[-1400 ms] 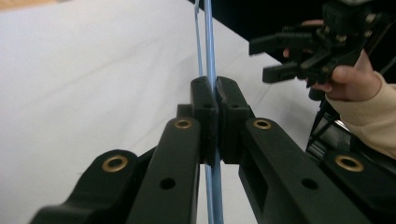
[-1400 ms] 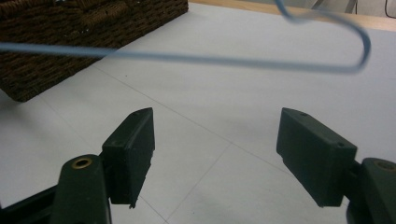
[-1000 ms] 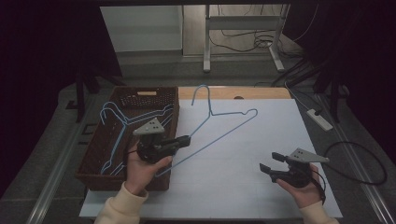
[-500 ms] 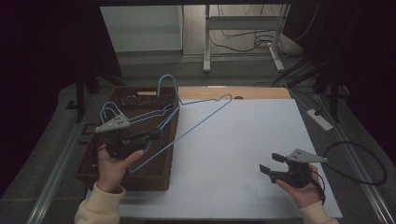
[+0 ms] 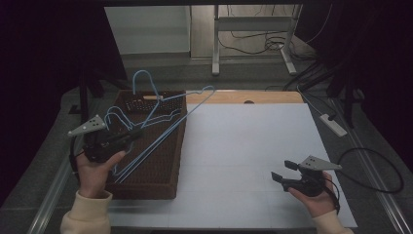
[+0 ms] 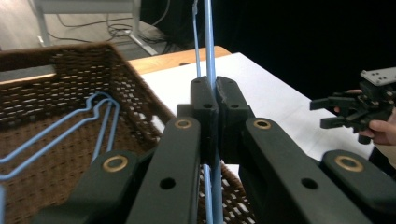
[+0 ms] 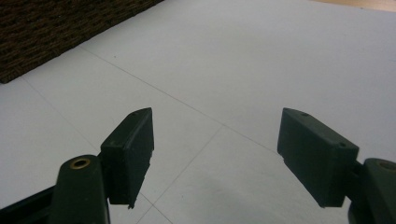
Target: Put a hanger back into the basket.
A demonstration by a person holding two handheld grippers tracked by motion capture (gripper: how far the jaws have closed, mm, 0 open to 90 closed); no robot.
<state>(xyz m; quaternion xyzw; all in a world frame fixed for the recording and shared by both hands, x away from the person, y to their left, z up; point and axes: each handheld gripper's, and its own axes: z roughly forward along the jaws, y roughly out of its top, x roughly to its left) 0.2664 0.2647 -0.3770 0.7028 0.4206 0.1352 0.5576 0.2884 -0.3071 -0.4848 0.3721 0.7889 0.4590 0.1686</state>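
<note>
My left gripper (image 5: 132,136) (image 6: 215,93) is shut on the wire of a blue hanger (image 5: 168,124) (image 6: 208,51) and holds it tilted over a brown wicker basket (image 5: 168,168) (image 6: 70,70). The hanger's hook (image 5: 144,78) points up at the far side. A second blue hanger (image 6: 91,123) lies inside the basket. My right gripper (image 5: 281,170) (image 7: 215,140) (image 6: 343,109) stands open with nothing between its jaws, low over the white table sheet (image 5: 243,146) (image 7: 224,60) at the right.
The basket sits at the sheet's left edge, and its corner (image 7: 42,32) shows in the right gripper view. A wooden strip (image 5: 243,97) runs along the sheet's far edge. A white power strip (image 5: 333,124) and cables lie on the floor to the right.
My left hand has carried the blue hanger leftward, from over the white sheet to over the basket. The right hand has not moved.
</note>
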